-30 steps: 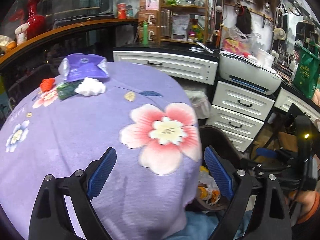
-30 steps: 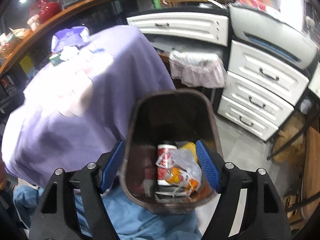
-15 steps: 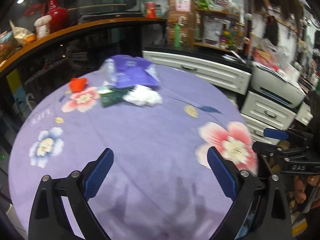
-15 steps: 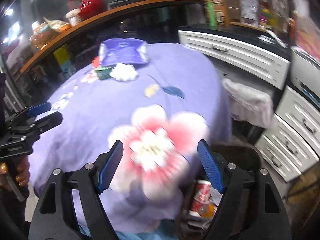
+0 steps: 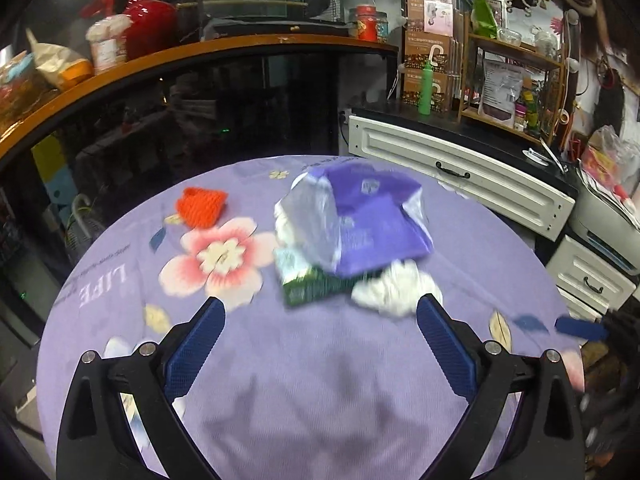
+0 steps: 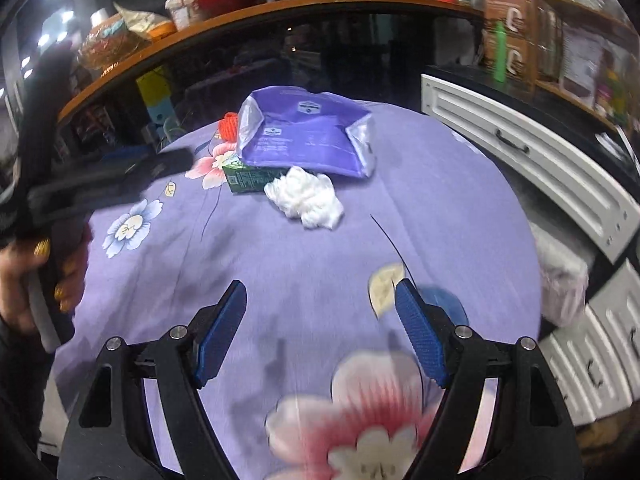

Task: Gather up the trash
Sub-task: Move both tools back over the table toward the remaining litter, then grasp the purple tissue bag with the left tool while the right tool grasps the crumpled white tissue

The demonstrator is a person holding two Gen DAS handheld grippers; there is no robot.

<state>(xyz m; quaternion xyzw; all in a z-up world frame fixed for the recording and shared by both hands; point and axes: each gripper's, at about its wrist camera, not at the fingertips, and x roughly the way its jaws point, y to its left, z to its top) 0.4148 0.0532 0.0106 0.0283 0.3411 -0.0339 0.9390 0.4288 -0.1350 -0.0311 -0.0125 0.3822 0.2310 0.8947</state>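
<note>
On a round table under a purple flowered cloth point(image 5: 320, 380) lies a heap of trash. It holds a purple plastic bag point(image 5: 360, 224) point(image 6: 308, 136), a green carton point(image 5: 312, 284) point(image 6: 244, 176) under the bag's near edge, a crumpled white tissue point(image 5: 396, 288) point(image 6: 306, 198) and an orange knitted lump point(image 5: 202, 206) point(image 6: 229, 126). My left gripper point(image 5: 320, 300) is open and empty, a short way before the carton and tissue. My right gripper point(image 6: 320, 284) is open and empty, further back over the bare cloth point(image 6: 280, 248). The left gripper point(image 6: 160, 164) also shows at the left of the right wrist view.
White drawers point(image 5: 460, 172) and a printer point(image 5: 608, 220) stand behind the table on the right. A curved wooden counter point(image 5: 200, 50) with a red vase point(image 5: 148, 20) runs behind it. A bag-lined bin point(image 6: 560, 280) stands by the table's right edge. A hand point(image 6: 24, 272) holds the left gripper.
Both grippers swung from the bin beside the table up over the tabletop, toward the trash heap. The bin with its trash has left both views.
</note>
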